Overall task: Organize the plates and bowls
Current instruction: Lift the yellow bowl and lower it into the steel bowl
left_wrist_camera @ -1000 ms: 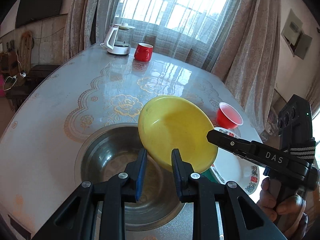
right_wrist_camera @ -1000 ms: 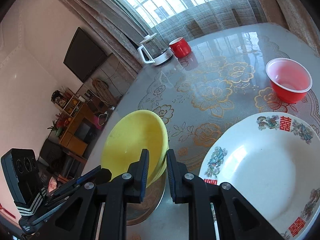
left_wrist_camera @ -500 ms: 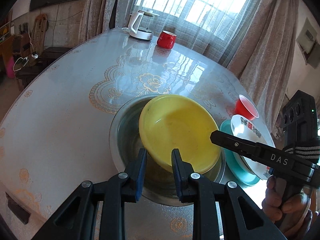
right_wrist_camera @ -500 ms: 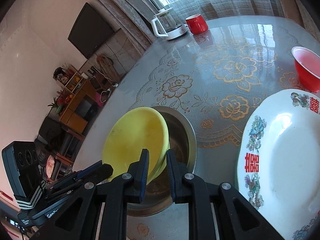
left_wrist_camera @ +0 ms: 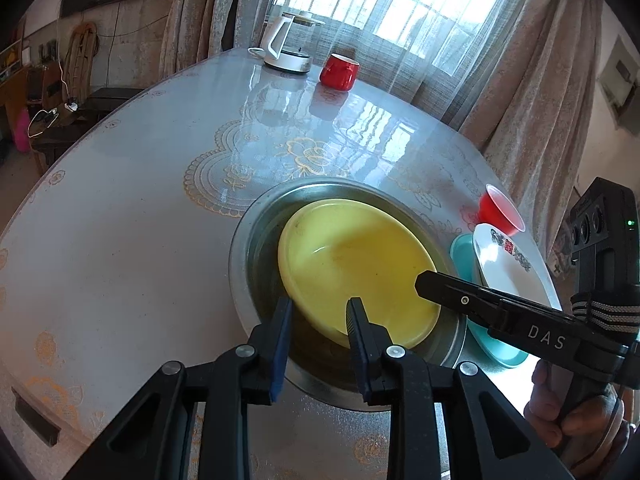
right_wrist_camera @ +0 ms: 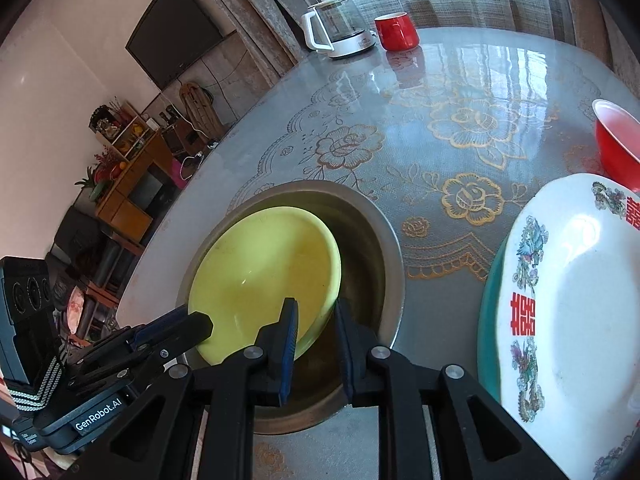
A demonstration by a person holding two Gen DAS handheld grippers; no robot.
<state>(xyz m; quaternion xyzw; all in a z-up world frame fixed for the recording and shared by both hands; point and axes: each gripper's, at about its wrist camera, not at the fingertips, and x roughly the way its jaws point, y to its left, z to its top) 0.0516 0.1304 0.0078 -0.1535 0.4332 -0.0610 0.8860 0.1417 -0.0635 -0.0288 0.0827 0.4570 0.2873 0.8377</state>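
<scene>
A: How far along is the sorting?

B: By my reading, one nesting step is about done; the yellow bowl (left_wrist_camera: 356,268) sits inside the steel basin (left_wrist_camera: 256,248), low in it and tilted toward its near wall; the rest of the crockery is not yet gathered.

A: Go through the containers, biggest first.

B: The table (left_wrist_camera: 120,208) carries everything; the steel basin holds only the yellow bowl, as far as shows; to its right the white patterned plate (right_wrist_camera: 580,300) lies on a teal plate (right_wrist_camera: 490,320), nothing on it; beyond them a red plastic cup (left_wrist_camera: 500,212) stands alone, and it looks empty; far off are a kettle (left_wrist_camera: 286,46) and a red mug (left_wrist_camera: 340,72).

A: And the grippers?

B: The left gripper (left_wrist_camera: 318,314) has just been easing apart; its jaws straddle the bowl's near rim with a gap showing, so it no longer pinches; the right gripper (right_wrist_camera: 316,320) has its jaws close together over the opposite rim; whether its pads press the rim I cannot tell.

A: What's left?

B: Probably letting go fully, then dealing with the plates and cup.
</scene>
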